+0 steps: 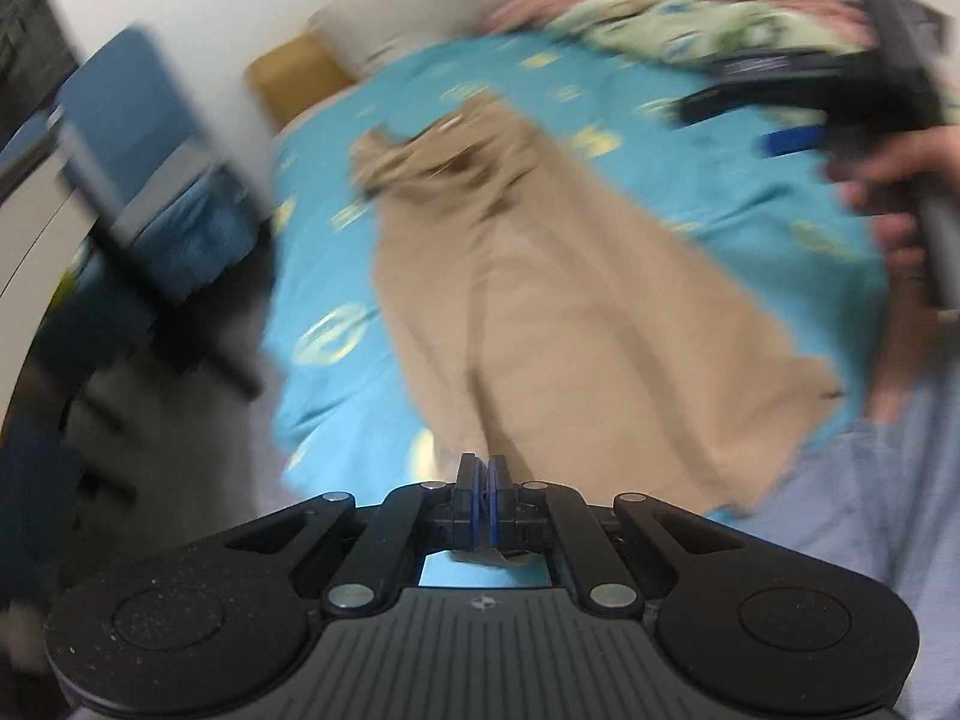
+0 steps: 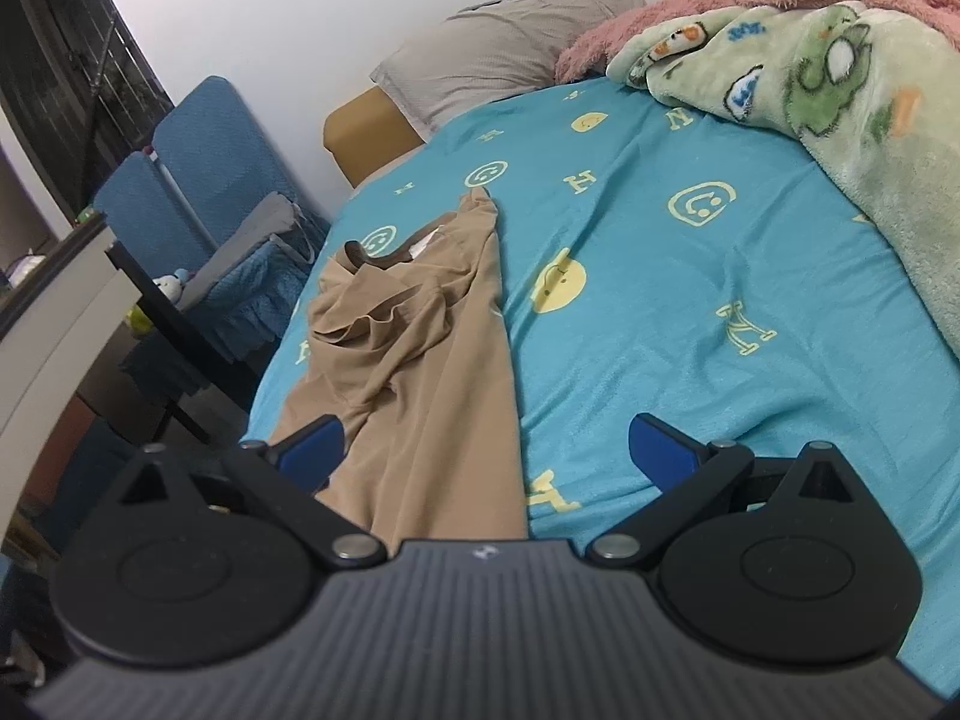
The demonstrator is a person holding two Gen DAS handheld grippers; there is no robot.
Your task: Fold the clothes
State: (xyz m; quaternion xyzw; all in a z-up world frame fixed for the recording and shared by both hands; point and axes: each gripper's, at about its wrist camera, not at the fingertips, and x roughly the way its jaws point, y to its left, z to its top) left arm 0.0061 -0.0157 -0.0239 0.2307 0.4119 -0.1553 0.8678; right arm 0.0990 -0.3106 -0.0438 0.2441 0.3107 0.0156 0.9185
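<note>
A tan shirt [image 1: 540, 276] lies lengthwise on the blue bed sheet [image 1: 690, 180], collar at the far end; the left wrist view is motion-blurred. My left gripper [image 1: 483, 468] is shut on the shirt's near hem edge. In the right wrist view the shirt [image 2: 432, 360] is folded into a narrow strip, its collar [image 2: 384, 255] far. My right gripper [image 2: 486, 450] is open and empty, held above the shirt's near end, its fingers [image 2: 312, 447] straddling the cloth and the sheet [image 2: 690, 300]. The right gripper also shows at the upper right of the left wrist view [image 1: 798, 120].
A green printed blanket [image 2: 840, 96] and a pink fleece [image 2: 720, 6] are heaped at the bed's far right. A grey pillow [image 2: 510, 42] lies at the head. A blue chair [image 2: 204, 168] and a dark table [image 2: 144, 300] stand left of the bed.
</note>
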